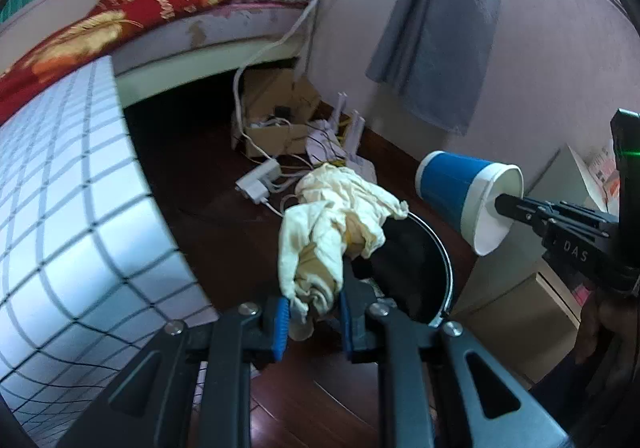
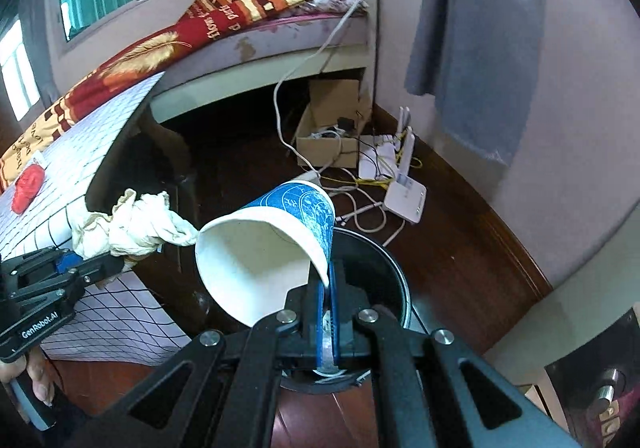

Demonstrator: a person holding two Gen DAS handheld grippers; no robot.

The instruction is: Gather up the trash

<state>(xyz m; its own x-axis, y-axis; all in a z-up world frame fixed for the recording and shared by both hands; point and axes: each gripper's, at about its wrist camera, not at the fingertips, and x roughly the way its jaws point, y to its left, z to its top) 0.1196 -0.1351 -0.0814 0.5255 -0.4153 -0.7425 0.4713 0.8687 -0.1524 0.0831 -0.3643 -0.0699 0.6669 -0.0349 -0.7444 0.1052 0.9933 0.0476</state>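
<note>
Now left jaws pinch crumpled cloth (image 1: pixel 336 224); right jaws pinch tilted paper cup (image 2: pixel 272 252) rim, mouth probably camera-ward.

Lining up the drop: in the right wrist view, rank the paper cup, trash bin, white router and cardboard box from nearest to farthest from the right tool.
1. Paper cup, clamped by its rim in the right tool.
2. Trash bin, just below and ahead.
3. White router, on the floor beyond, to the right.
4. Cardboard box, farthest, under the bed.
</note>
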